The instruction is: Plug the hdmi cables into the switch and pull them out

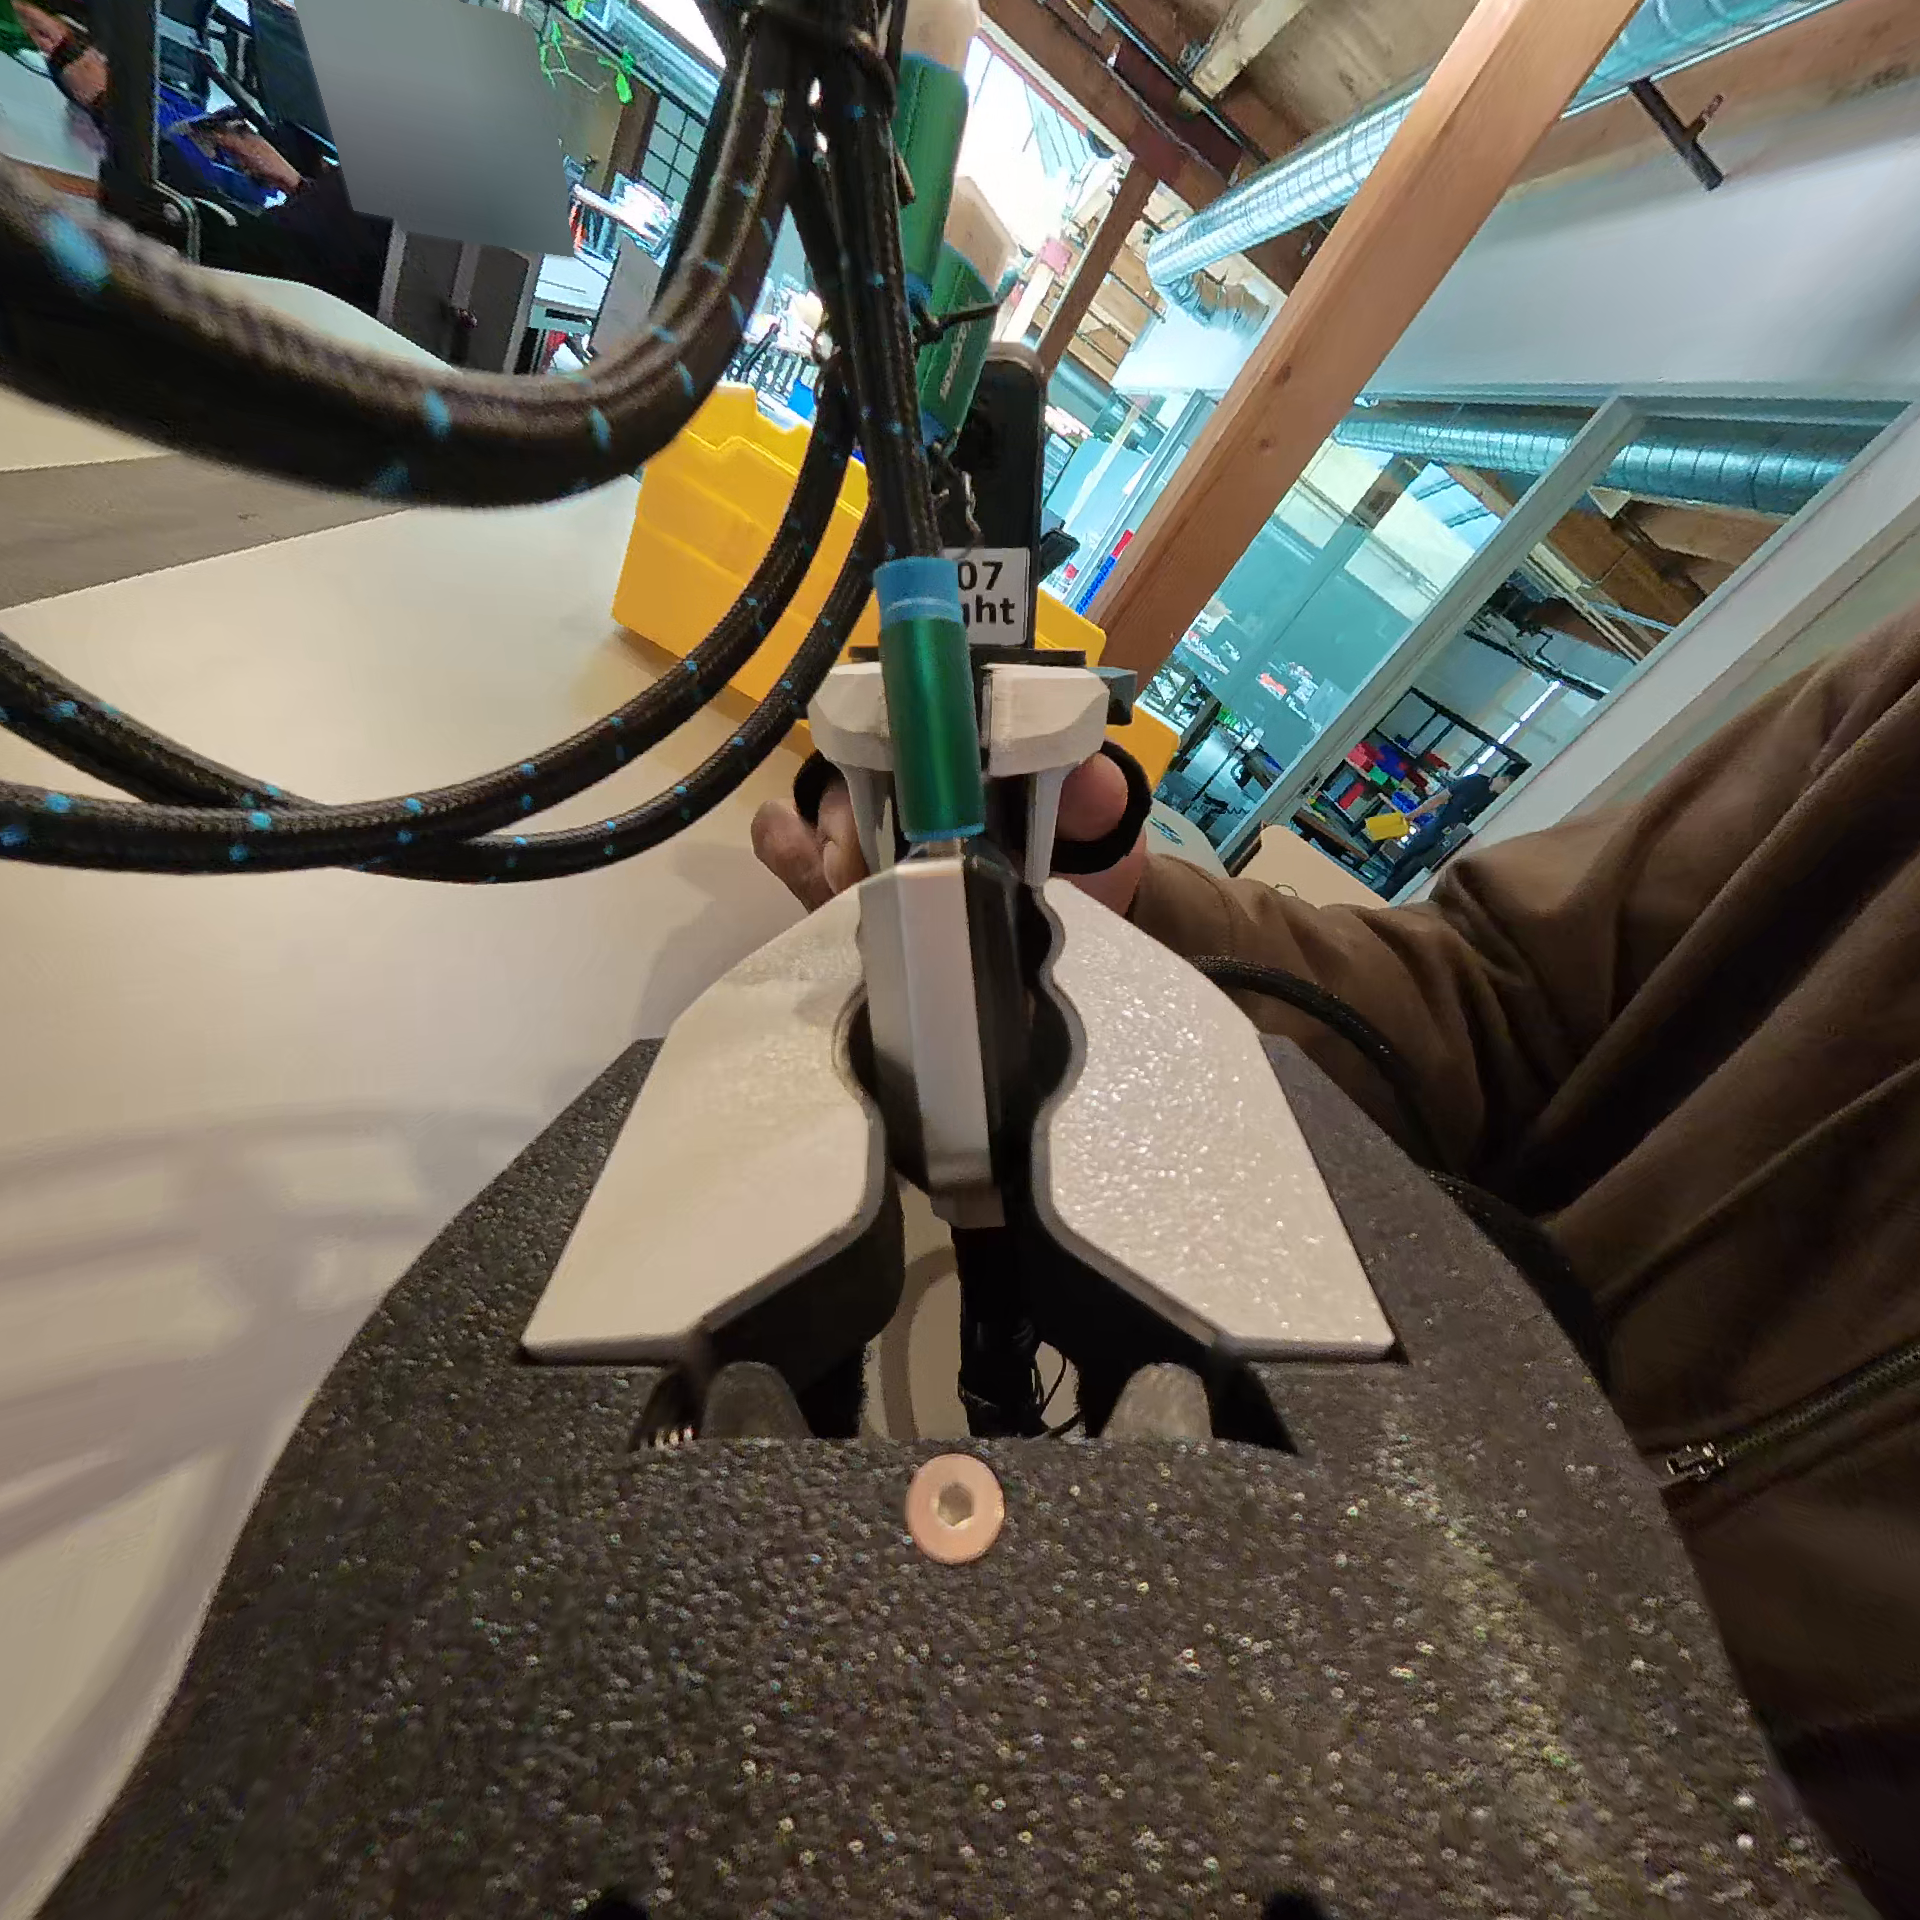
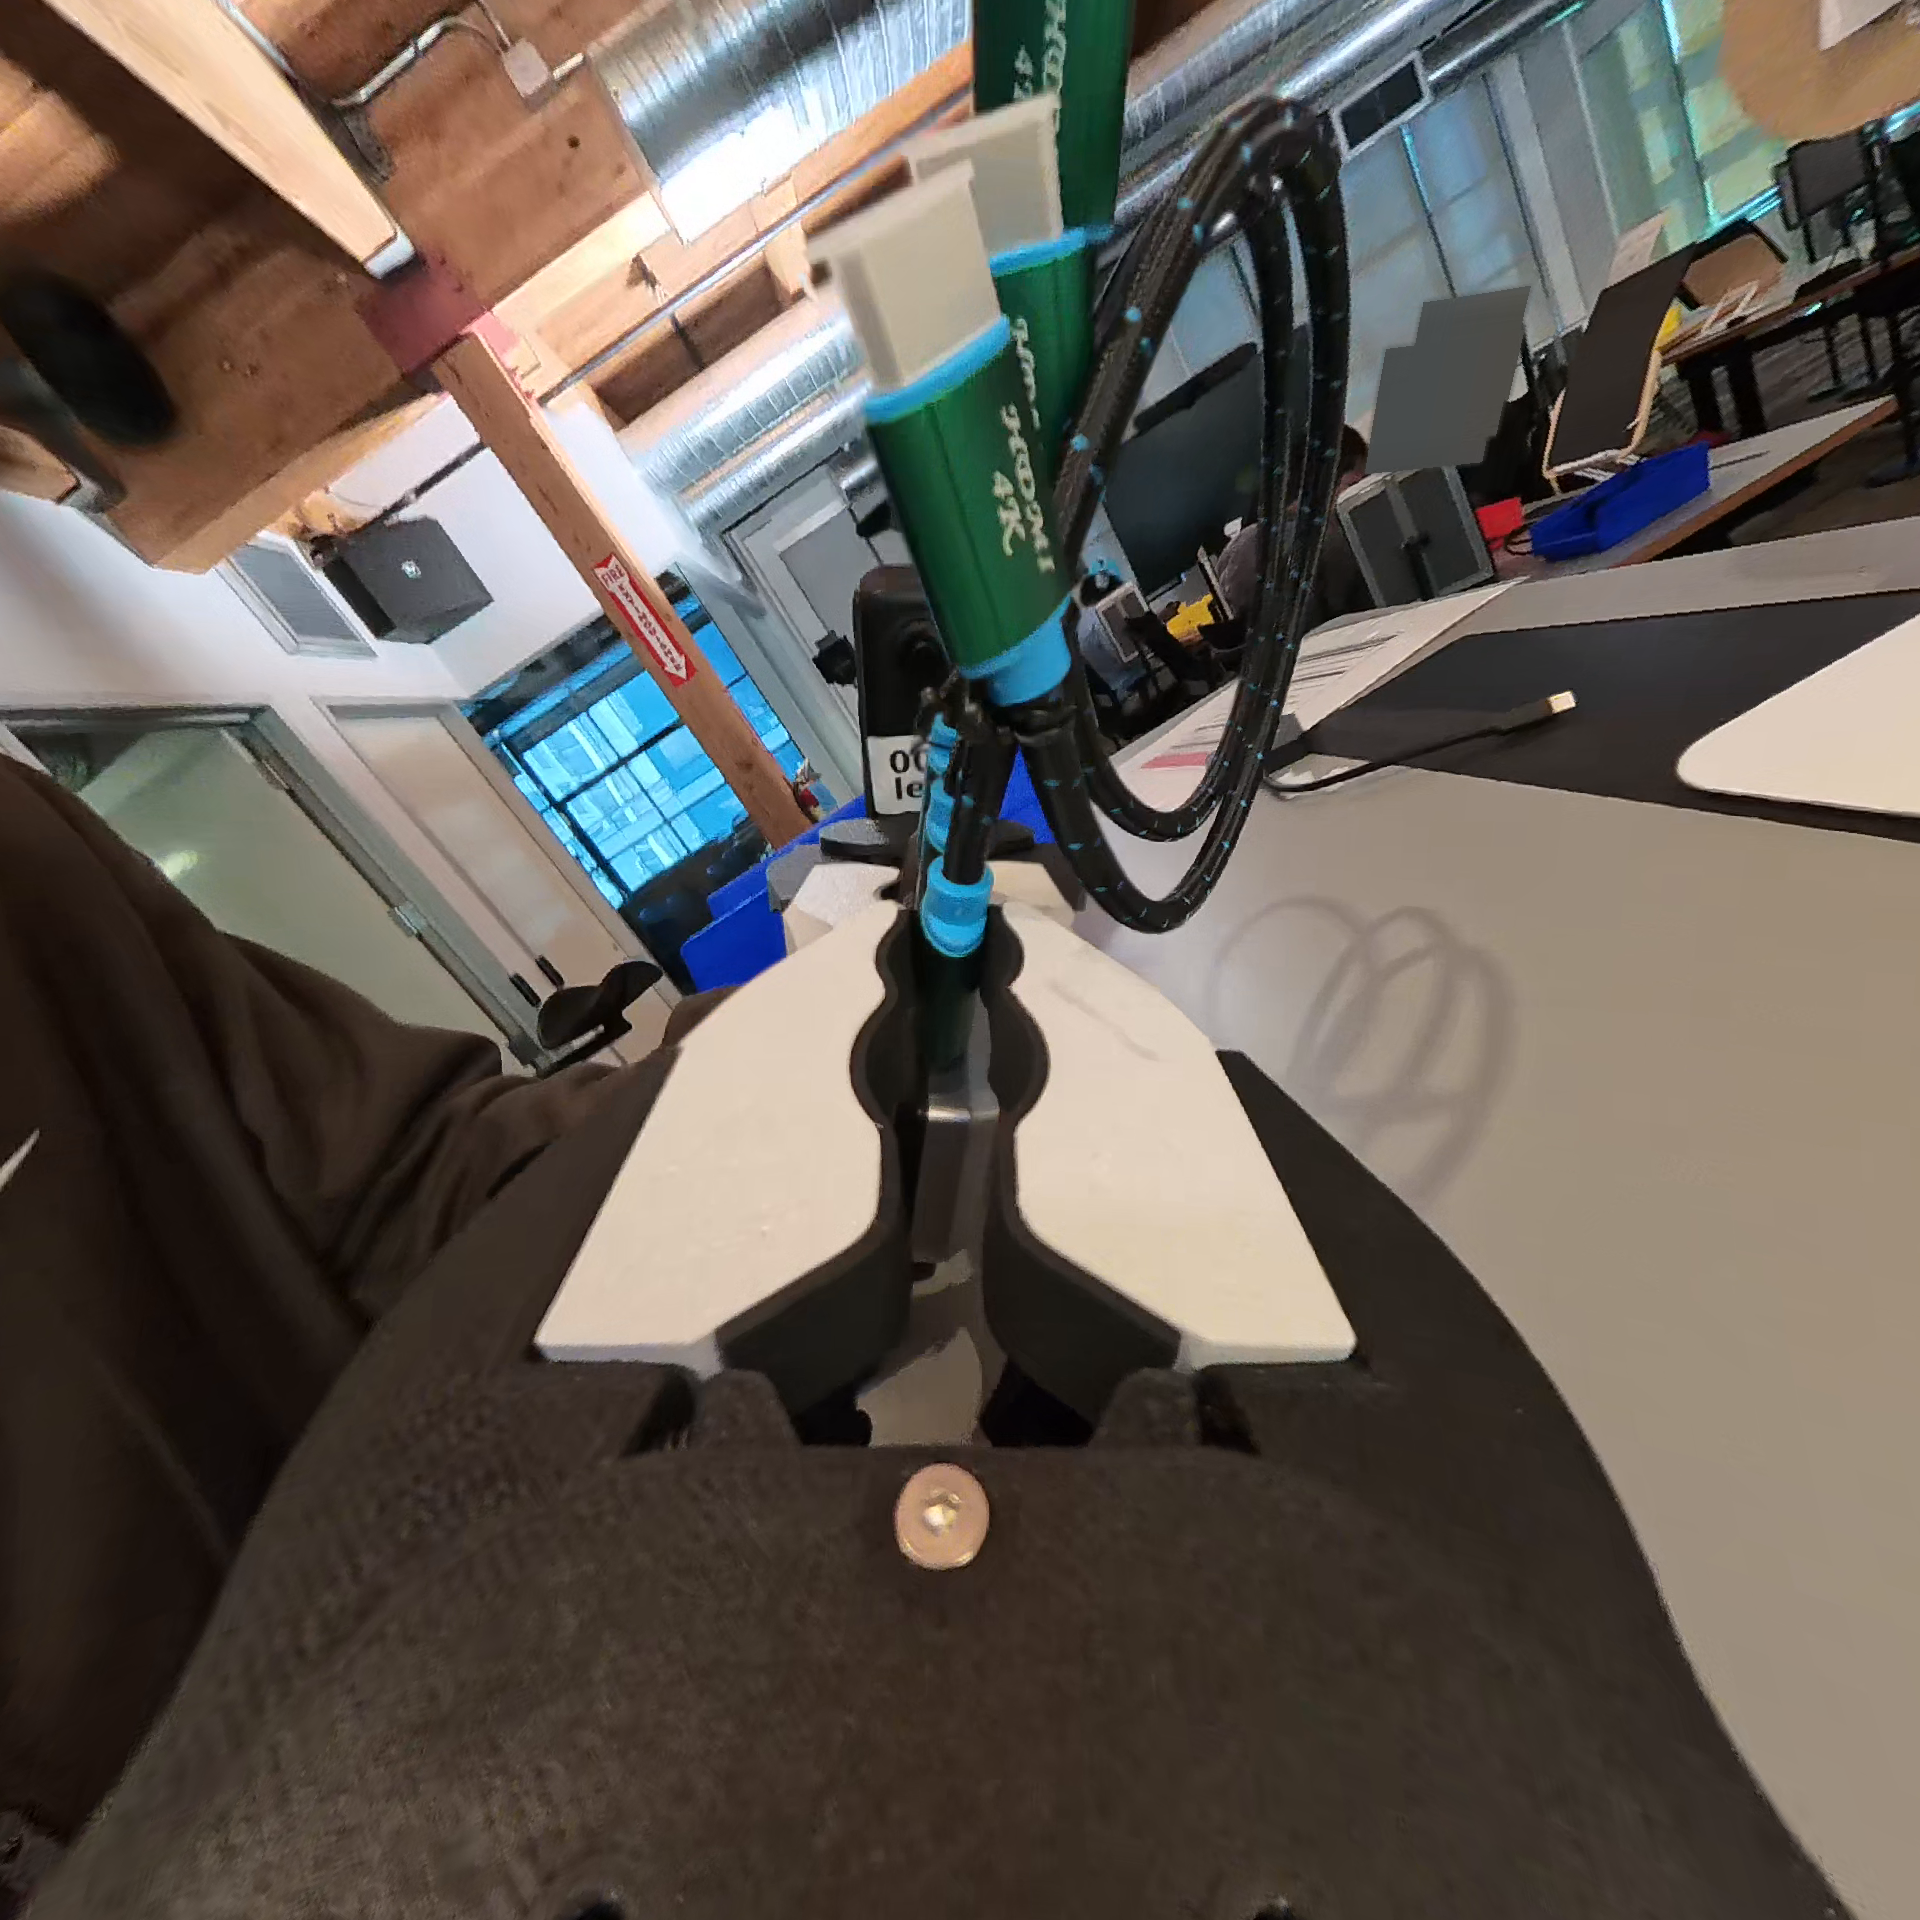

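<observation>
The braided cable [image 1: 312, 416] ran off the frame's left edge, well away from the left gripper's fingers [image 1: 748, 1122], its near loop blurred. Between those fingers, a grey connector cap [image 1: 925, 1039] hid whatever lay behind. Past the right gripper's fingers [image 2: 769, 1143], the green connector [image 2: 1049, 62] was cut off at the top edge.

Left tongs [image 1: 961, 997] clamp grey-capped connector [image 1: 925, 1039] of coiled black braided cable [image 1: 312, 416]. Right tongs [image 1: 956, 727] opposite grip green connector [image 1: 928, 727]. Yellow bin [image 1: 727, 540] behind, at tabletop [image 1: 312, 987] far edge.
</observation>
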A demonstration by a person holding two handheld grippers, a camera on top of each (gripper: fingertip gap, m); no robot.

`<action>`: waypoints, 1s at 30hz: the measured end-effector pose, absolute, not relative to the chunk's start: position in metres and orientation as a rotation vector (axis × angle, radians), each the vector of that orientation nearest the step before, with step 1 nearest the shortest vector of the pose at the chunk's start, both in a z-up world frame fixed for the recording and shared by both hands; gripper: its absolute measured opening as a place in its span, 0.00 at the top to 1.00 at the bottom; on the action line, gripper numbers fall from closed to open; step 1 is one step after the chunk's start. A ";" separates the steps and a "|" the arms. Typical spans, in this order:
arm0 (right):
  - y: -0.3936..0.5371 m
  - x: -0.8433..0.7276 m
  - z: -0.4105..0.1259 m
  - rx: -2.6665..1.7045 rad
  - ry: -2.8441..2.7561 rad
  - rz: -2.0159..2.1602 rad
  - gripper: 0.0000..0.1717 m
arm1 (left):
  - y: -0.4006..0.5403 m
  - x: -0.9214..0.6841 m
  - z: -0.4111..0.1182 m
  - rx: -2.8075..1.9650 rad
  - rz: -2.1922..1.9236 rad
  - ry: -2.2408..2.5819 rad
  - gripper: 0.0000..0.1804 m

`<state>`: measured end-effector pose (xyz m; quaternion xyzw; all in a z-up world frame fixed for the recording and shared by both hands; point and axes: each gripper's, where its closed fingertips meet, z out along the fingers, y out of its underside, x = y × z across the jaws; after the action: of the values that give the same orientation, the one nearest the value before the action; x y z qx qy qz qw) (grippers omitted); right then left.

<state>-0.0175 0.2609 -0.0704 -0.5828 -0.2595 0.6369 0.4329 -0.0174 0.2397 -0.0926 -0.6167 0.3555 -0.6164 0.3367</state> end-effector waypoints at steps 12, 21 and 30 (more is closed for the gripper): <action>0.273 -0.020 -0.077 -1.510 -0.653 1.659 0.94 | 0.245 -0.017 -0.104 -1.696 -1.567 0.930 0.87; 0.274 -0.019 -0.080 -1.542 -0.683 1.603 0.94 | 0.244 -0.017 -0.108 -1.731 -1.586 0.932 0.87; 0.270 -0.022 -0.079 -1.528 -0.702 1.653 0.94 | 0.239 -0.019 -0.108 -1.728 -1.619 0.959 0.87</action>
<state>-0.0224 0.2695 -0.0790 -0.5990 -0.2752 0.6477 0.3820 -0.0187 0.2390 -0.1083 -0.6474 0.3594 -0.6067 0.2893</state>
